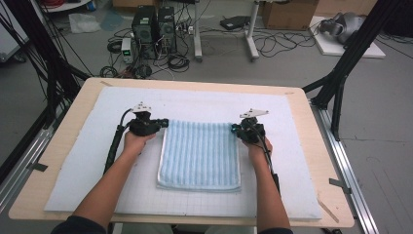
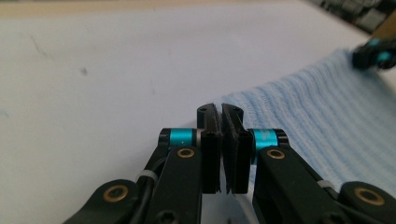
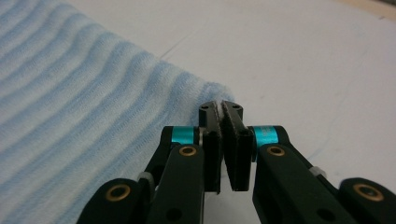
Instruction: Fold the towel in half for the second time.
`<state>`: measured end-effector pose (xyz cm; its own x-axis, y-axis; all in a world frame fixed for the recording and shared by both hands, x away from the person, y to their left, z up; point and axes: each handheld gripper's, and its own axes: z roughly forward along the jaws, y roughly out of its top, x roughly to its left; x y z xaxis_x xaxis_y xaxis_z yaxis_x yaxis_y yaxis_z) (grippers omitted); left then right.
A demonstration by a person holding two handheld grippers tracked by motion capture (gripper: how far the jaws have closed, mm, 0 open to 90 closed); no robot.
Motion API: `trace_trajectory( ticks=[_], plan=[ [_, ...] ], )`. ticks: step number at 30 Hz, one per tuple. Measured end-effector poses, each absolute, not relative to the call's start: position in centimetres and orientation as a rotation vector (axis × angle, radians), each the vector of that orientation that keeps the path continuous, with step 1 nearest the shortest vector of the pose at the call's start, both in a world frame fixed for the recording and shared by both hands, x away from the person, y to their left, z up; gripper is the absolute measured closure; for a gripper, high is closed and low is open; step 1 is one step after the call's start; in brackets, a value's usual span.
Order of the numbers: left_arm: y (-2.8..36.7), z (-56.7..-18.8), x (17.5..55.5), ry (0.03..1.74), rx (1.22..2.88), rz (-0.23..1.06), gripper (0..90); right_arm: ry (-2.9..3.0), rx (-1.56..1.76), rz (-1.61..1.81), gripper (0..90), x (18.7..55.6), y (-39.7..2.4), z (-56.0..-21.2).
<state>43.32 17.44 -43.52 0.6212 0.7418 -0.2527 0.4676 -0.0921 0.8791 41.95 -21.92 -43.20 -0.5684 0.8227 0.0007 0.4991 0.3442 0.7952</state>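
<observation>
At the far left corner of the towel [image 1: 199,155], your left claw [image 1: 164,122] is clenched, and in the left gripper view its jaws stand pressed together with the towel's corner right at their tips; whether cloth is actually pinched between them you cannot tell from that angle. Your right claw [image 1: 234,129] sits at the far right corner, and in the right gripper view [image 3: 221,108] its jaws are drawn tight, with a thin sliver of pale fabric showing between the tips, so it is grasping the towel's corner. Both claws point inward toward each other across the towel's far edge, and each hand grips its tool from behind, forearms coming in from the near side. Spread flat between them, the light blue ribbed towel lies on a white mat [image 1: 87,161], with its near edge towards you. Under the mat is the wooden table [image 1: 63,146], with the mat covering most of its top. Beyond the table, computer towers [image 1: 155,25] and loose cables lie on the grey floor.
</observation>
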Motion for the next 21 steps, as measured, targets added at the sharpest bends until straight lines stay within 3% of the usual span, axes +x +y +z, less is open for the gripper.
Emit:
trace_trajectory(
  ticks=[8, 21],
  plan=[
    [17.9, -43.3, 43.1, 0.960, 1.750, 0.271, 85.7, 2.204, 1.181, 1.192, 86.5, 41.7, -22.3, -42.6],
    [18.1, -41.8, 39.6, 0.815, 1.755, 0.336, 85.4, 2.218, 1.163, 1.345, 86.2, 39.1, -23.6, -41.5]
  ],
)
